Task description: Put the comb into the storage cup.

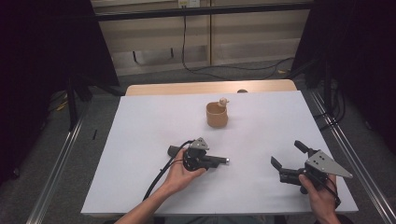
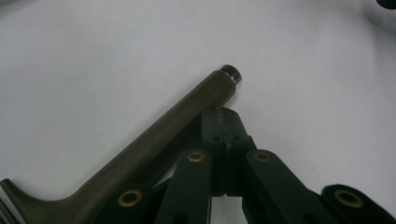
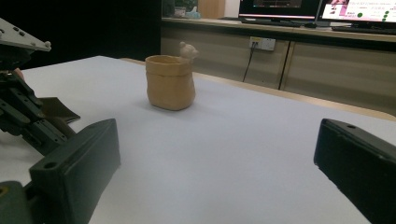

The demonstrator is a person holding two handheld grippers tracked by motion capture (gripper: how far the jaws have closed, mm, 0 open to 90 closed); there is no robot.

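**Fig. – risk first, then the thing, view by view.**

**High view.** Since my left gripper (image 1: 212, 162) lies low on the white table sheet (image 1: 140, 130) with its jaws pressed together, the dark utensil (image 1: 225, 160) does not look gripped. Its silver-tipped handle end pokes out toward 3 o'clock, just past the jaw tips. Risk, as I judge it: if I lift now the utensil stays on the sheet, and if I push fwd the shut tips could shove or roll it away. The tan cup (image 1: 217, 115) stands upright at approx. 12 o'clock from that gripper, well apart. My right gripper (image 1: 288, 154) sits at 3 o'clock, jaws wide and holding nothing, so it gives no backup if the handle skids.

**Left gripper view.** The left gripper (image 2: 224, 122) has pad against pad with nothing between. The utensil (image 2: 187, 112) runs from 7 to 1 o'clock, close alongside the jaws. I cannot tell whether it touches them. It is a round, matt brown-black handle with a small metal cap at the far end, flaring at the near end. It looks smooth and prob. prone to roll.

**Right gripper view.** My jaws stand far apart at 8 and 4 o'clock. The cup (image 3: 170, 81) is at 11 o'clock, with a small figure on its rim. A careless swing could tip it.
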